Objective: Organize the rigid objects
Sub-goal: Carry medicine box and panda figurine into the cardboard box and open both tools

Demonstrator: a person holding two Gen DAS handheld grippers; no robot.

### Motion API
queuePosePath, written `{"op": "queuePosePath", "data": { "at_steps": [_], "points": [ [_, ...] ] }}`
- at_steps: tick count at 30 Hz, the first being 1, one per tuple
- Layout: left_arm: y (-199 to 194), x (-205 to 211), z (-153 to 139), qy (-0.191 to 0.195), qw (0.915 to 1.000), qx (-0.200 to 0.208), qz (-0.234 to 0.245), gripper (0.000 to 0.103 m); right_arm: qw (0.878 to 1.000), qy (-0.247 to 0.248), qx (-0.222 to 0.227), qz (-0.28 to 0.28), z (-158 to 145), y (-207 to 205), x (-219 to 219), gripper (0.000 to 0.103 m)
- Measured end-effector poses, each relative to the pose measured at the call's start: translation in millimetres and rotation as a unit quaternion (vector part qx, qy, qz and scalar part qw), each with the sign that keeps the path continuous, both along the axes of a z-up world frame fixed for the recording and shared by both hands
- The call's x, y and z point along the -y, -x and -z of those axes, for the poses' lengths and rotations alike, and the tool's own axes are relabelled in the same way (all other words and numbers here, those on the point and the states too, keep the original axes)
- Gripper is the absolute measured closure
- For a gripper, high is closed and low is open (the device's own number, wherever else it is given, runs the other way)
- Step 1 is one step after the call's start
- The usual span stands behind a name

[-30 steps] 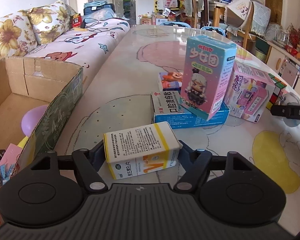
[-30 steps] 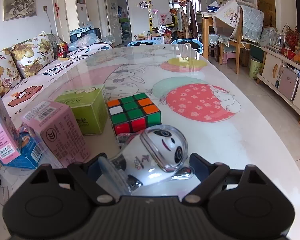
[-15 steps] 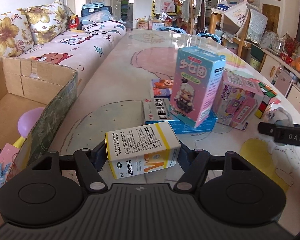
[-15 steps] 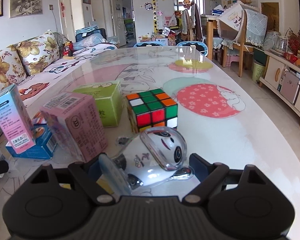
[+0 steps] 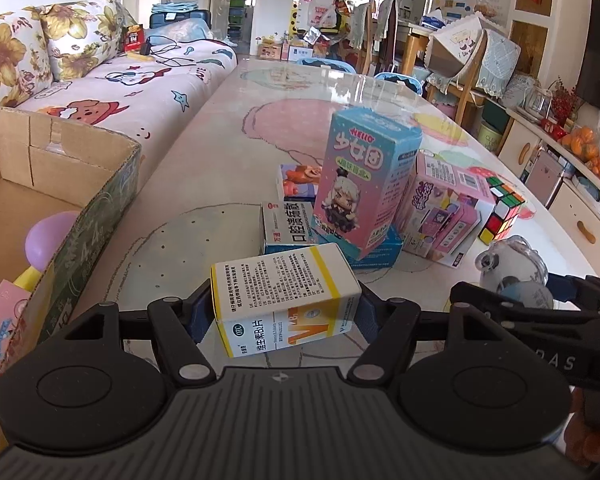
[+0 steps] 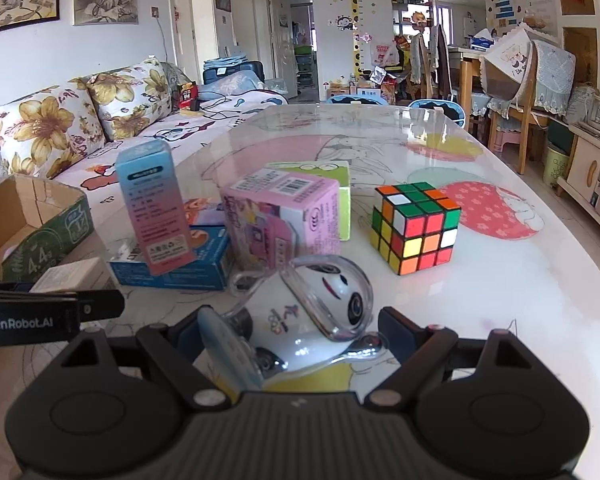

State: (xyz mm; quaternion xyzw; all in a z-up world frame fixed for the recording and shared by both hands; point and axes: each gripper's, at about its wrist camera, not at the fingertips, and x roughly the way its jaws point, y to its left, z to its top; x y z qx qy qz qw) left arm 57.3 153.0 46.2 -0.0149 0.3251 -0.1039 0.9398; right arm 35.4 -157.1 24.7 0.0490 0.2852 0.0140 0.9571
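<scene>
At the far left an open cardboard box (image 5: 80,216) sits beside the tabletop (image 5: 204,184), with a lilac ball (image 5: 46,240) and some pink packaging inside it. Just right of the box, the left gripper (image 5: 286,312) is clenched on a white and yellow medicine box (image 5: 284,292), its pads pressing the two short ends and the box held above the tabletop. Behind it a blue and white medicine box (image 5: 296,232) lies flat, and a tall pink and blue figure box (image 5: 368,184) stands tilted on top of it. A small box with a cartoon bear (image 5: 296,184) lies just behind these. To the right stands a pink toy box (image 6: 284,216), touching or nearly touching the blue box, and a lime green box (image 6: 332,196) sits behind it. Further right a colour puzzle cube (image 6: 416,226) rests on the tabletop, apart from the boxes. In the foreground of the right wrist view, the right gripper (image 6: 290,330) grasps a panda mascot figure in a clear shell (image 6: 312,312), which lies tilted between the two fingers with its face turned up and to the right. In the left wrist view the same figure shows at the right edge, in front of the cube.
</scene>
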Motion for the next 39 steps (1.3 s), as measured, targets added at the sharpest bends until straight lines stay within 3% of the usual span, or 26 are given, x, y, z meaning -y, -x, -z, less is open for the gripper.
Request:
{"op": "queuePosePath", "data": {
  "at_steps": [24, 39],
  "points": [
    [14, -11, -17, 0.037, 0.9980, 0.052, -0.003, 0.017, 0.998, 0.018, 0.060, -0.017, -51, 9, -53, 0.015],
    [16, -45, -31, 0.094, 0.9887, 0.085, -0.079, 0.017, 0.992, 0.037, 0.096, -0.074, -82, -10, -110, 0.015]
  ]
}}
